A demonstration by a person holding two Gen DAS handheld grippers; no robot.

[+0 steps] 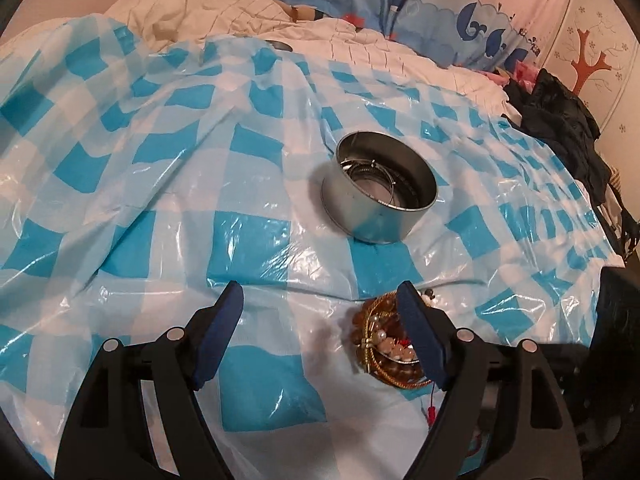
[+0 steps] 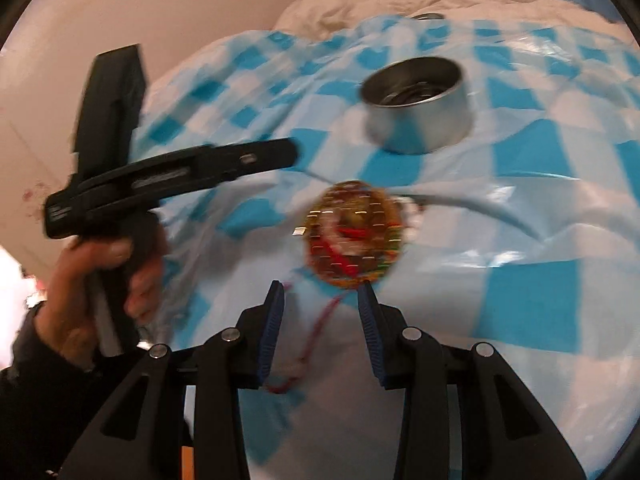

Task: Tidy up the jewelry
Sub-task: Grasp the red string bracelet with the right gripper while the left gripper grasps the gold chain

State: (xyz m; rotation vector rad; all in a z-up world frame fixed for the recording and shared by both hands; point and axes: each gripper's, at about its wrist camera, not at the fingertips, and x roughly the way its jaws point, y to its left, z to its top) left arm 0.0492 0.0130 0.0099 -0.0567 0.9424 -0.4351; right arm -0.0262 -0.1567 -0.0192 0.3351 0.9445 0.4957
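A pile of beaded bracelets [image 1: 382, 350], amber, gold and pearl with a red cord, lies on the blue-and-white checked plastic sheet [image 1: 160, 184]. It also shows, blurred, in the right wrist view [image 2: 354, 236]. A round metal tin [image 1: 378, 186] stands beyond it with thin silver bangles inside; it also shows in the right wrist view [image 2: 418, 106]. My left gripper [image 1: 320, 296] is open and empty, its right finger over the pile's edge. My right gripper [image 2: 322, 294] is open and empty, just short of the pile. The left gripper shows from the side in the right wrist view [image 2: 280, 154].
The sheet covers a bed with a rumpled white quilt [image 1: 224, 8] and a blue cartoon-print pillow [image 1: 440, 4] at the back. Dark clothing [image 1: 560, 128] is heaped at the right edge. A small metal lid [image 1: 278, 45] lies at the sheet's far edge. A wall [image 2: 140, 20] is on the left.
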